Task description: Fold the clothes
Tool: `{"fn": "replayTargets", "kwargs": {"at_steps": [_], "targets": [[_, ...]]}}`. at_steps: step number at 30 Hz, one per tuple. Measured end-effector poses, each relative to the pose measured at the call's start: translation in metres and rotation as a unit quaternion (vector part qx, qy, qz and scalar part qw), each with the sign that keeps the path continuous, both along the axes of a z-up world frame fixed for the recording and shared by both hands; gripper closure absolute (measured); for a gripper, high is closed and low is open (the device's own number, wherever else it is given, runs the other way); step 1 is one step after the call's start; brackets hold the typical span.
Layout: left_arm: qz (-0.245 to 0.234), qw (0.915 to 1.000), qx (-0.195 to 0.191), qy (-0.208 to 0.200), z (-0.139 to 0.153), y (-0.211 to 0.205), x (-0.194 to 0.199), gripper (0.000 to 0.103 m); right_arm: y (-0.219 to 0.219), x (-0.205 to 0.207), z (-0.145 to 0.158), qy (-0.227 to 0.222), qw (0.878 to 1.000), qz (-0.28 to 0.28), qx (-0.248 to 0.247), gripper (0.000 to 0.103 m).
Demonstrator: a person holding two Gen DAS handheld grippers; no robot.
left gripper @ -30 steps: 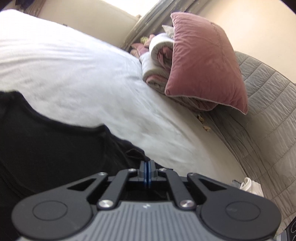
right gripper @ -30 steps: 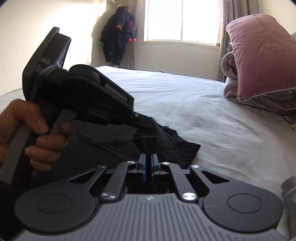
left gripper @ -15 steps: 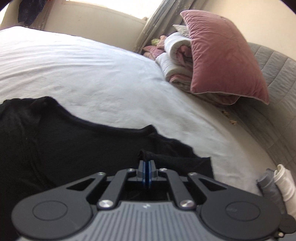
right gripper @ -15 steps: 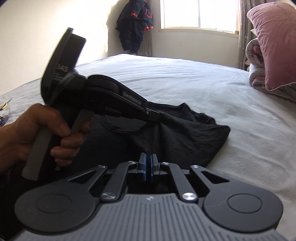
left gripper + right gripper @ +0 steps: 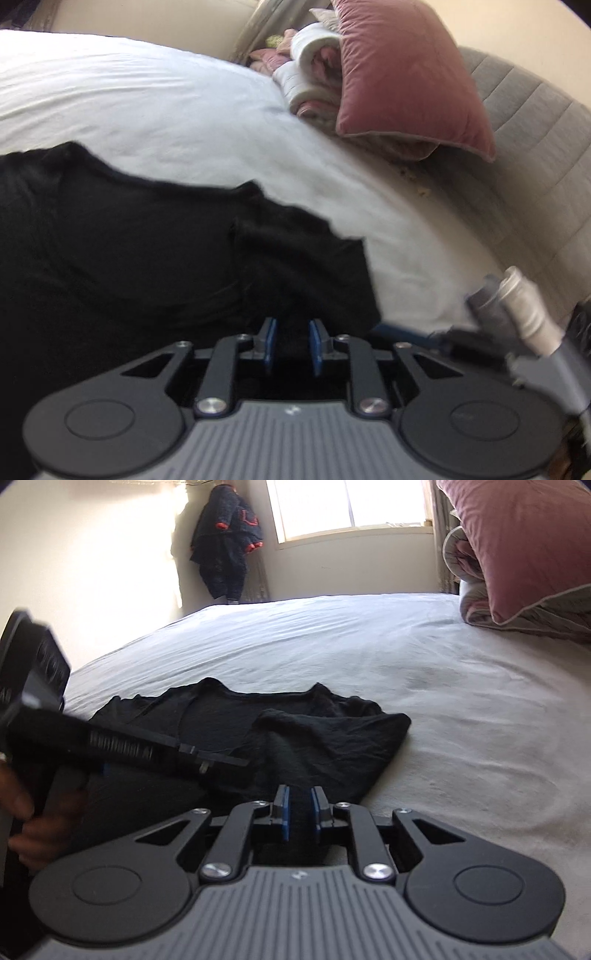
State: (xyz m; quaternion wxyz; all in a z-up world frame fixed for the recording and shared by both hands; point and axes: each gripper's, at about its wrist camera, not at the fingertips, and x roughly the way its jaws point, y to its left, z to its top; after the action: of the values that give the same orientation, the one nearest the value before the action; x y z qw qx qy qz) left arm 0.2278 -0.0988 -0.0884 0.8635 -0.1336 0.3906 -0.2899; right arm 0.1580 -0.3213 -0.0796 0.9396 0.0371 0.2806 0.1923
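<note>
A black shirt [image 5: 295, 720] lies on the white bed sheet [image 5: 461, 709], neckline toward the window, its right sleeve folded in over the body. It also fills the left of the left wrist view [image 5: 147, 251]. My left gripper [image 5: 291, 345] is open just over the shirt's near edge, black cloth between the blue pads. My right gripper [image 5: 299, 810] is open too, low over the shirt's near right part. The left gripper's body [image 5: 122, 749] crosses the left of the right wrist view.
A pink pillow [image 5: 402, 77] leans on folded bedding [image 5: 314, 74] by the grey padded headboard [image 5: 535, 140]. Grey and white rolled cloths [image 5: 517, 306] lie at the right. A dark jacket [image 5: 225, 542] hangs by the window [image 5: 351, 506].
Both grippers were shut on the shirt's sleeve and carried it inward and down. Now both have opened and the sleeve lies folded on the shirt's body.
</note>
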Motion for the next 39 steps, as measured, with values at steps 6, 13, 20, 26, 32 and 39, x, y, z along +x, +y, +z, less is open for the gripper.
{"fn": "replayTargets", "kwargs": {"at_steps": [6, 13, 20, 26, 32, 39], "targets": [[0.022, 0.9977, 0.060, -0.022, 0.024, 0.025, -0.019, 0.073, -0.009, 0.005, -0.001, 0.007, 1.000, -0.020, 0.010, 0.081], [0.132, 0.9830, 0.120, -0.043, 0.049, 0.090, -0.026, 0.045, -0.001, 0.001, 0.019, 0.009, 0.999, -0.050, 0.001, 0.053], [0.290, 0.9405, 0.173, -0.033, 0.053, 0.179, -0.009, 0.036, 0.028, 0.011, 0.049, 0.043, 0.998, -0.039, -0.001, 0.053], [0.361, 0.9232, 0.131, 0.013, 0.027, 0.240, -0.012, 0.037, 0.079, 0.038, 0.069, 0.071, 0.996, 0.011, 0.050, 0.053], [0.383, 0.9225, 0.044, 0.004, 0.016, 0.257, -0.013, 0.041, 0.150, 0.077, 0.071, 0.091, 0.990, 0.061, 0.092, 0.053], [0.420, 0.9066, -0.034, -0.014, -0.003, 0.269, -0.010, 0.086, 0.218, 0.124, 0.059, 0.132, 0.980, 0.106, 0.105, 0.053]]}}
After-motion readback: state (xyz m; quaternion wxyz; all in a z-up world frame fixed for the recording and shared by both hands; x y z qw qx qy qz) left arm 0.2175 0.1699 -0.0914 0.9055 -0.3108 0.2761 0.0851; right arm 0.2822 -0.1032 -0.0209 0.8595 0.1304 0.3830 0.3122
